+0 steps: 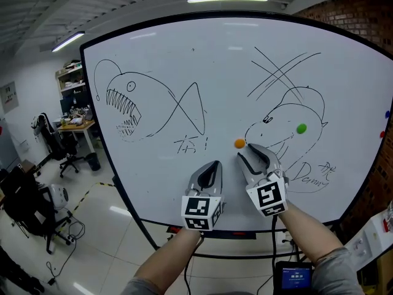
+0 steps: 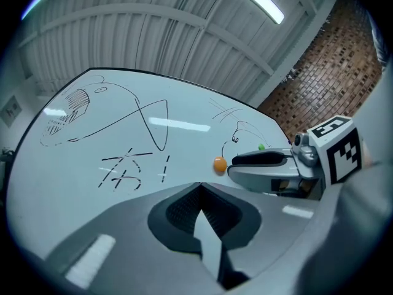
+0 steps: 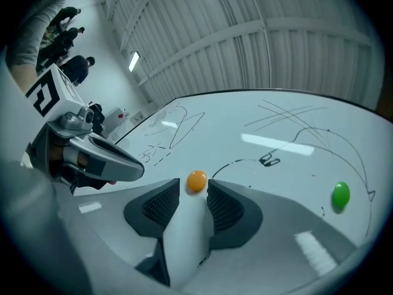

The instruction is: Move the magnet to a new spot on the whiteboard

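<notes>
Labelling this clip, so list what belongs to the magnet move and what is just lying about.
Job: small round orange magnet; large white whiteboard; right gripper, open, tips at that magnet.
Lying about: round green magnet; black marker fish drawing; black office chair; left gripper, shut.

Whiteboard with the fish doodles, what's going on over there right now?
A person is at the whiteboard with a hand-held gripper in each hand. The right hand-held gripper has its jaws apart, and the orange magnet sits on the board right at their tips, not squeezed. The left hand-held gripper is shut and empty, held just beside the right one. A green magnet sits further right on the board, untouched.
</notes>
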A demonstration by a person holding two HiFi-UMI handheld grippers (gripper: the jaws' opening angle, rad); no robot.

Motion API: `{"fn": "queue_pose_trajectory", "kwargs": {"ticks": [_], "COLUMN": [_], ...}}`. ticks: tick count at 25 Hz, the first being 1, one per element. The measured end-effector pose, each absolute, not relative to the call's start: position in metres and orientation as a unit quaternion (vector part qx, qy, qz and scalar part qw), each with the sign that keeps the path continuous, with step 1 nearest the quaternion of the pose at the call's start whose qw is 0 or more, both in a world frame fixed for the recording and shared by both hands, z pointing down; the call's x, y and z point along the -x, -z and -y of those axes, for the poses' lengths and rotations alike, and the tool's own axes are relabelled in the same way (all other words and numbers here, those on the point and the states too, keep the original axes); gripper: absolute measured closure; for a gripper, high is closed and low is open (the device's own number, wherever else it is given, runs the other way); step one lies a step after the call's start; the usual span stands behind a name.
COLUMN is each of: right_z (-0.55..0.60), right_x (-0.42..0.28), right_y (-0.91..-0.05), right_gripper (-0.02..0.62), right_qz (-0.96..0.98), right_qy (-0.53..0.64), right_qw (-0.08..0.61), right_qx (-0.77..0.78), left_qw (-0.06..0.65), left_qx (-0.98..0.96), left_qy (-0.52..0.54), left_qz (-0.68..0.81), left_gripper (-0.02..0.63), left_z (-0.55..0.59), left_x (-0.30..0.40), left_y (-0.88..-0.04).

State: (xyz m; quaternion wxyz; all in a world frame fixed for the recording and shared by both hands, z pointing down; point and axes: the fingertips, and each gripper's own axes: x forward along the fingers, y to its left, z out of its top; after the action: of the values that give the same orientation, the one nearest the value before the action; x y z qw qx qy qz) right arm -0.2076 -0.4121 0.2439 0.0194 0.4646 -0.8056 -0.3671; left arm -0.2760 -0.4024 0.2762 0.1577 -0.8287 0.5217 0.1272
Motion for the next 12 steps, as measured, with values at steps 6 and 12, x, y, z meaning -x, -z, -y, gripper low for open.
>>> {"fn": "queue_pose_trajectory", "kwargs": {"ticks": [6, 12], "right_z": [0.427, 0.429], "right_x": [0.220, 0.218], "right_y": [-0.236, -0.234], "right_gripper": [0.417, 0.466], "right_qz": [0.752, 0.731], "right_qy": [0.411, 0.424], "right_qw": [0.057, 0.068], "right_qx": [-0.512, -0.531], "left_qw": [0.154, 0.157], "left_qx": [0.823, 0.824], "left_qy": [-0.131, -0.131], "left_qz": [-0.531, -0.528], "left_gripper": [0.604, 0.604], "left_z": [0.407, 0.409], "left_x": [0.302, 0.307], "left_y": [-0.277, -0.276]}}
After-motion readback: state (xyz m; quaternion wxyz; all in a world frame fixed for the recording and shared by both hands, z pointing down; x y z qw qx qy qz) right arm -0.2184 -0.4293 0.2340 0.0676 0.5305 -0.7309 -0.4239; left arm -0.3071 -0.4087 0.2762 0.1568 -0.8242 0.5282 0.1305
